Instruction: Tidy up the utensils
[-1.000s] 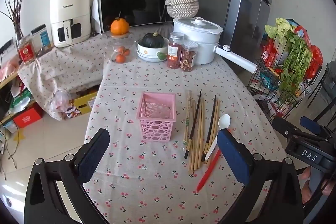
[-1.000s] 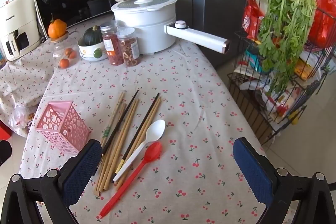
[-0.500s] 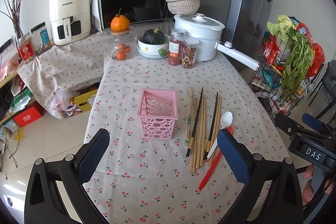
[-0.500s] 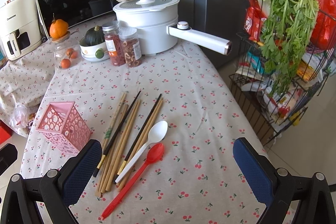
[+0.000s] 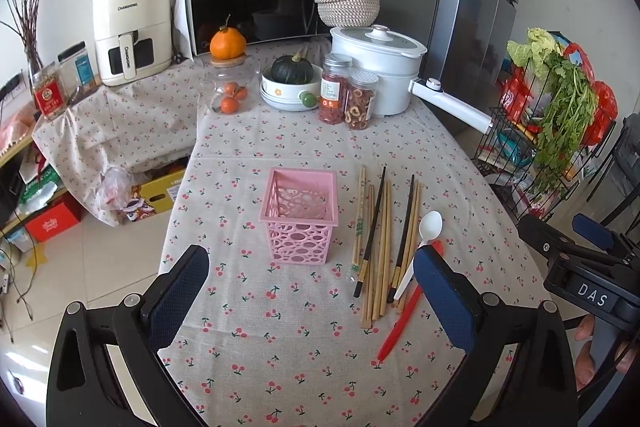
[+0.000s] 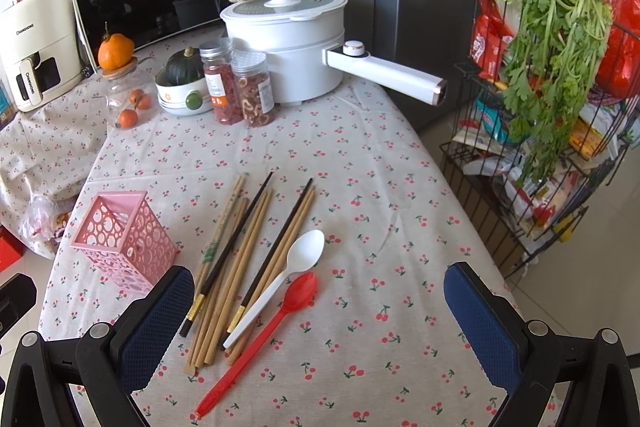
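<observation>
A: Pink plastic comes first on the left: the pink utensil basket (image 5: pixel 298 213) stands upright on the cherry-print cloth of the counter (image 5: pixel 280 347), with nothing visible inside it.

B: And just to its right?

A: A loose row of chopsticks (image 5: pixel 380 239) lies flat on the cloth, mostly bamboo ones with two black ones among them, near the basket but not touching it. Right of those, the white spoon (image 6: pixel 280 281) rests bowl away from the cameras, its handle against the outermost chopsticks. The red spoon (image 6: pixel 264 335) lies alongside it, further right and closer to the near edge.

B: What about the tools?

A: The left hand-held gripper (image 5: pixel 310 291) hangs above the near part of the counter, its blue pads spread wide, the basket showing between them and nothing pinched. The right hand-held gripper (image 6: pixel 320 311) is likewise spread wide and empty, over the spoons and the chopstick ends.

B: Behind all that?

A: At the far end, an air fryer (image 5: pixel 130 27), a microwave (image 5: pixel 260 7), two spice jars (image 5: pixel 348 95) and a white electric pot (image 5: pixel 380 67).
</observation>
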`<act>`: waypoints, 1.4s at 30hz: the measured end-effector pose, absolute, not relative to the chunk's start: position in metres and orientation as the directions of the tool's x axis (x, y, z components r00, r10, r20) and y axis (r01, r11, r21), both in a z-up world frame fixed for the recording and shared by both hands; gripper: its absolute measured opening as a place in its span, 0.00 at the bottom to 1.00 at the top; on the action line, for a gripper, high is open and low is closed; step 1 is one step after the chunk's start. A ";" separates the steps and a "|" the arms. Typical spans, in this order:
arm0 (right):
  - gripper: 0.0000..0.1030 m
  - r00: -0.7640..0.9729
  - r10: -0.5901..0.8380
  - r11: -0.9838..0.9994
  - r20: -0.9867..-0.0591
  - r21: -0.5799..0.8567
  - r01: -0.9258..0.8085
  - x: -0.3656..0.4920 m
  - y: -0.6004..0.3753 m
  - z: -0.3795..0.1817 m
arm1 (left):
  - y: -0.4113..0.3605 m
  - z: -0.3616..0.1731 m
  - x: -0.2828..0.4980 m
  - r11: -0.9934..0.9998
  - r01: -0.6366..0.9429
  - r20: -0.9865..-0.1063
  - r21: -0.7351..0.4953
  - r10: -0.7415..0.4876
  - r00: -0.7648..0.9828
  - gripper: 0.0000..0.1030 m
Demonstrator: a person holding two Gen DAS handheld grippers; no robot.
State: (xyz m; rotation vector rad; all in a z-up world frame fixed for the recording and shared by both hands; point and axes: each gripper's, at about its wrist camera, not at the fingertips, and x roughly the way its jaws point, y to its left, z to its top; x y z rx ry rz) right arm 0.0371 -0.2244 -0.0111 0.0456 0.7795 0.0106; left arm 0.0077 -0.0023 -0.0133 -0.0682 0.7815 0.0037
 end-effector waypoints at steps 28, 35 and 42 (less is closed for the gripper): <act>1.00 0.709 0.026 0.999 -0.705 0.045 0.007 0.038 -0.225 -0.013 | -0.004 -0.014 0.006 0.998 -0.029 -0.703 -0.059 -0.021 0.711 1.00; 1.00 0.708 0.025 0.999 -0.706 0.044 0.008 0.039 -0.224 -0.013 | -0.003 -0.014 0.006 0.998 -0.028 -0.703 -0.058 -0.021 0.711 1.00; 1.00 0.707 0.025 0.999 -0.707 0.045 0.010 0.038 -0.226 -0.015 | -0.003 -0.014 0.006 0.998 -0.027 -0.703 -0.059 -0.022 0.711 1.00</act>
